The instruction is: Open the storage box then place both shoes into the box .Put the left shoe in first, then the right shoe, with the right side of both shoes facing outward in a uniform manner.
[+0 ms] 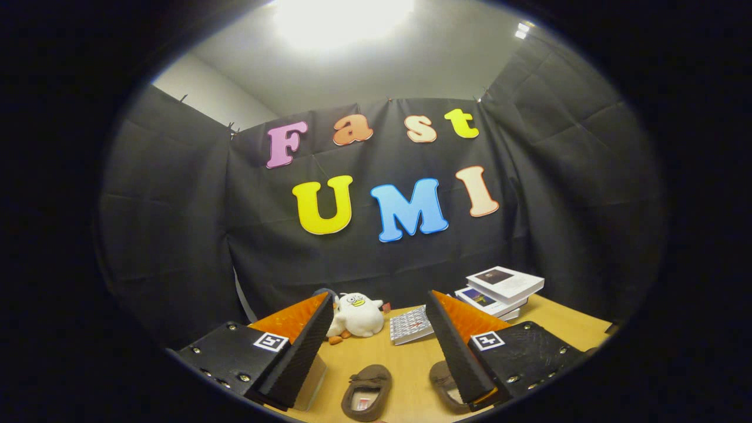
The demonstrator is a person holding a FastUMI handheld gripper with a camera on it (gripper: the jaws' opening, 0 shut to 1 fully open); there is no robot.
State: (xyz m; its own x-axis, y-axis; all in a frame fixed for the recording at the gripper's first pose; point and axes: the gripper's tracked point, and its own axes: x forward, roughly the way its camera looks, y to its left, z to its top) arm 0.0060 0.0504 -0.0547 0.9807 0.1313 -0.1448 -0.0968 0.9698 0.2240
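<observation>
While the gripper [382, 346] is hovering with fingers spread and empty above the shoes [367, 392], the box isn't identifiable. Opening it comes first, so I'd be lowering toward the table [564, 326] to find it.

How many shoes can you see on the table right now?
2. One brown shoe lies between the open gripper fingers; the second shoe is partly hidden behind one finger. Both rest on the table.

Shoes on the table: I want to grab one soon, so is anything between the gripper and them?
Nothing visible. The gripper is open, and the two brown shoes lie on bare table between its fingers. The plush toy and books sit beyond.
</observation>
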